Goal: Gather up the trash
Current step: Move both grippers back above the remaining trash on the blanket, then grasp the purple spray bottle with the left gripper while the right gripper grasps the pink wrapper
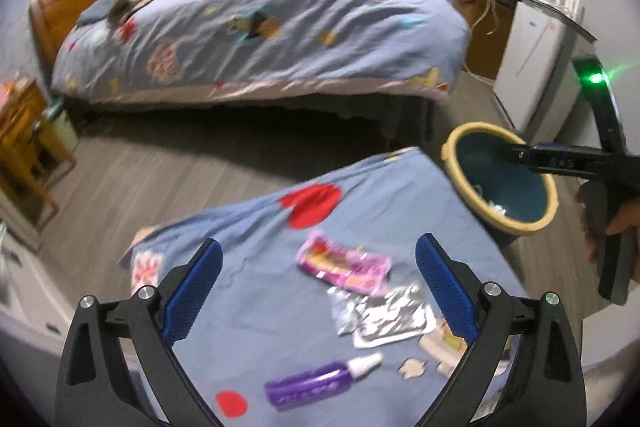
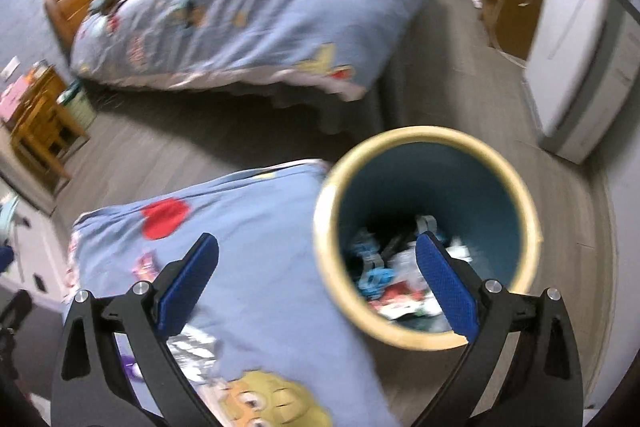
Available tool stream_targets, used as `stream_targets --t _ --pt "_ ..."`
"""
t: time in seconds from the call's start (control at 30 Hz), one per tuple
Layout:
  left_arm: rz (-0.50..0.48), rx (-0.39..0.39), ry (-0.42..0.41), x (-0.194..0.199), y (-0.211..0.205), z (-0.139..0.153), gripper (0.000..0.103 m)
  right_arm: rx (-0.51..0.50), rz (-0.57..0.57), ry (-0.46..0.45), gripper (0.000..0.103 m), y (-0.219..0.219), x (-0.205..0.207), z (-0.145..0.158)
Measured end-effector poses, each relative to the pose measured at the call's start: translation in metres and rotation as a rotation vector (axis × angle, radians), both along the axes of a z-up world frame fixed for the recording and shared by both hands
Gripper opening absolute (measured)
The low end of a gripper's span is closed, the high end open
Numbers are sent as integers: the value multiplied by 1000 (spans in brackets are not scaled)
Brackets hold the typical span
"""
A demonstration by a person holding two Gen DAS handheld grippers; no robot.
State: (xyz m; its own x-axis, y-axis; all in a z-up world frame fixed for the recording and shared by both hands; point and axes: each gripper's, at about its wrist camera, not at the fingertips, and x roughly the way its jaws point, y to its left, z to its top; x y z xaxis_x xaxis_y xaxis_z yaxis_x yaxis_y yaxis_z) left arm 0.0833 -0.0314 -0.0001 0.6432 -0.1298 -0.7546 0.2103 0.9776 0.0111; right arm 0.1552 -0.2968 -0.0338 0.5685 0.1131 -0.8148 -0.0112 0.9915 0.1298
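Left gripper [image 1: 318, 259] spread wide, nothing between the pads, above a purple bottle [image 1: 316, 383], silver foil wrapper [image 1: 384, 315] and pink wrapper [image 1: 344, 263] lying on the blue bedspread [image 1: 248, 227]. Right gripper [image 2: 316, 259] likewise wide and empty, over the rim of the trash bin [image 2: 520, 195] beside the bed corner, litter inside. Farther off, a second bed [image 1: 260, 27].

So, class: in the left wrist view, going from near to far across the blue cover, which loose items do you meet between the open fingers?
Purple bottle → silver foil wrapper → pink wrapper.
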Motion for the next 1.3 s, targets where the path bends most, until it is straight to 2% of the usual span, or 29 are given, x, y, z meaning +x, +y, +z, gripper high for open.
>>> stream_targets --t 0.23,0.47,0.63,0.73,0.77,0.83,0.9,1.07,1.13,1.3 --pt "-24 43 46 -15 30 -27 96 -38 63 41 97 58 -10 -2" --pt "-151 99 156 -29 22 -78 96 23 16 61 97 77 -29 5" --pt "-244 106 252 -35 9 -108 96 143 -38 93 97 80 -40 0" --pt "-290 160 314 -37 2 -125 94 128 -42 110 97 86 -42 -6" --pt "-300 187 326 -37 0 -130 92 105 -39 113 97 87 -42 -9" --pt "-323 220 366 -36 -3 -140 79 71 -33 118 97 89 -42 -12" --pt "-333 214 403 -35 -2 -146 75 52 -33 122 97 87 -39 -16" --pt "-354 228 429 -34 -5 -154 62 29 -26 124 97 87 -32 -25" --pt "-341 209 441 -29 -3 -155 51 11 -18 122 97 88 -28 -29" --pt "-271 151 473 -15 15 -152 39 -36 9 136 97 92 -16 -42"
